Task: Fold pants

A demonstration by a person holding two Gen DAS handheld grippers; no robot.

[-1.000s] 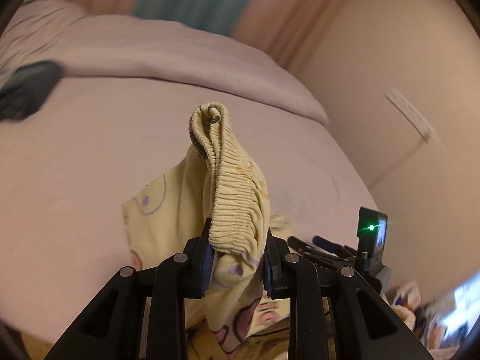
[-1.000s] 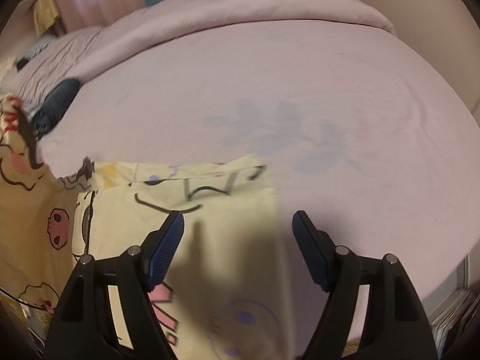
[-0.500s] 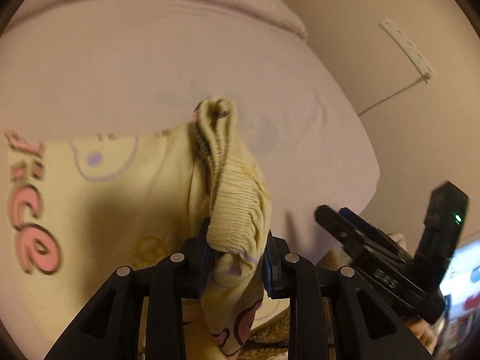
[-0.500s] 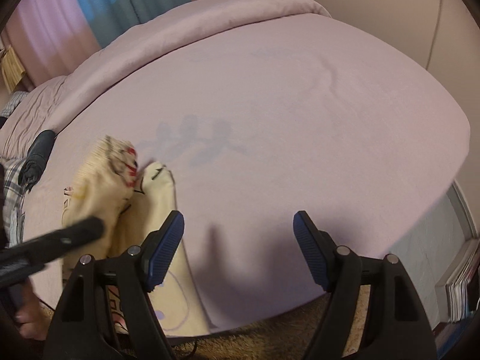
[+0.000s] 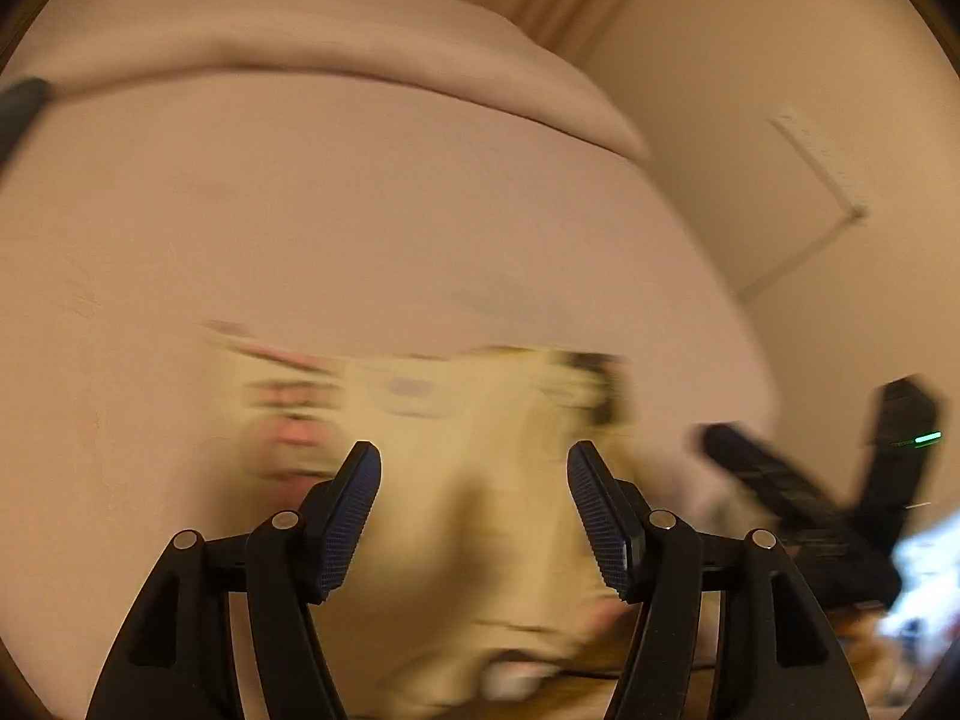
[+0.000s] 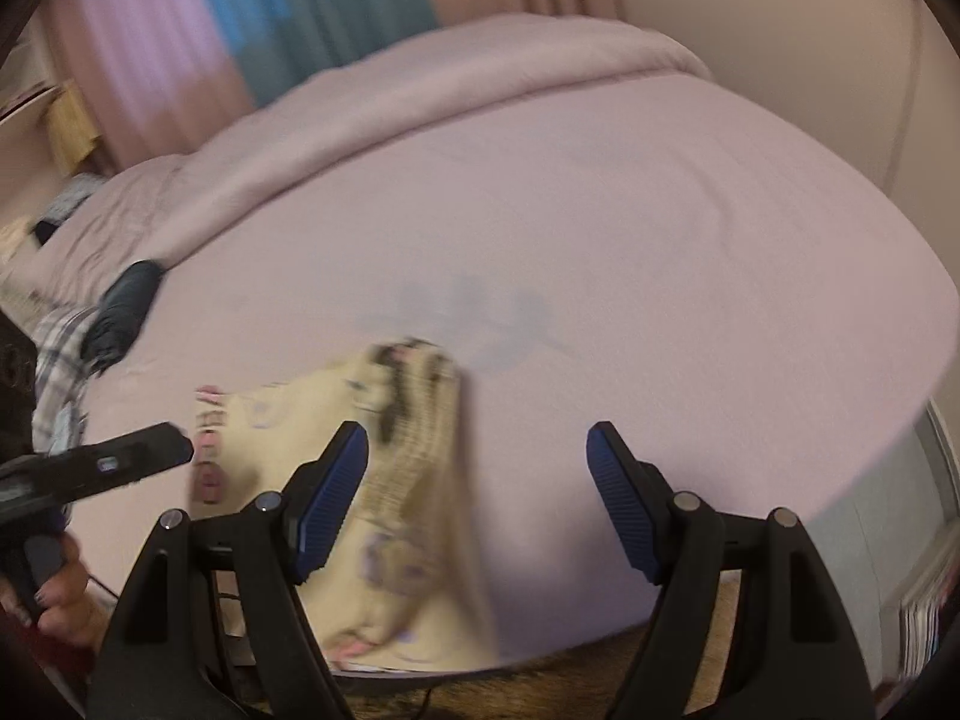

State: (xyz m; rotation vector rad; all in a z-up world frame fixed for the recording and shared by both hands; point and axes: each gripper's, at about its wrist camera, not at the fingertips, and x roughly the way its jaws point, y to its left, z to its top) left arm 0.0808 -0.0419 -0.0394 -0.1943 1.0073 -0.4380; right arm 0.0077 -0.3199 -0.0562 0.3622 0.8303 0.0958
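The bed (image 6: 630, 228) is the biggest thing here. It fills most of the right wrist view, and it has a pale pink sheet. A puffy pink quilt (image 6: 432, 90) lies folded along its far side, in the upper middle of the frame. Behind that, at the top, hang pink and blue curtains (image 6: 288, 6). A plain wall (image 5: 780, 90) fills the upper right of the left wrist view.

The yellow pants (image 6: 390, 480) lie on the bed near its front edge, in the lower left middle of the right wrist view. They are blurry, but they have cartoon faces and pink letters on them. Their bottom part hangs a little over the front edge of the bed. In the left wrist view the pants (image 5: 456, 480) sit low in the middle and are very blurry.

The left gripper (image 5: 474, 516) is at the bottom of its view. Its two blue fingers are spread wide, with nothing between them but air, and the pants lie on the bed beyond. The right gripper (image 6: 477, 501) also has its fingers spread wide, holding nothing. The pants show just behind its left finger (image 6: 330, 510).

A dark, rolled-up thing (image 6: 123, 312) lies at the left of the right wrist view. Some checked cloth (image 6: 57, 348) is beside it.
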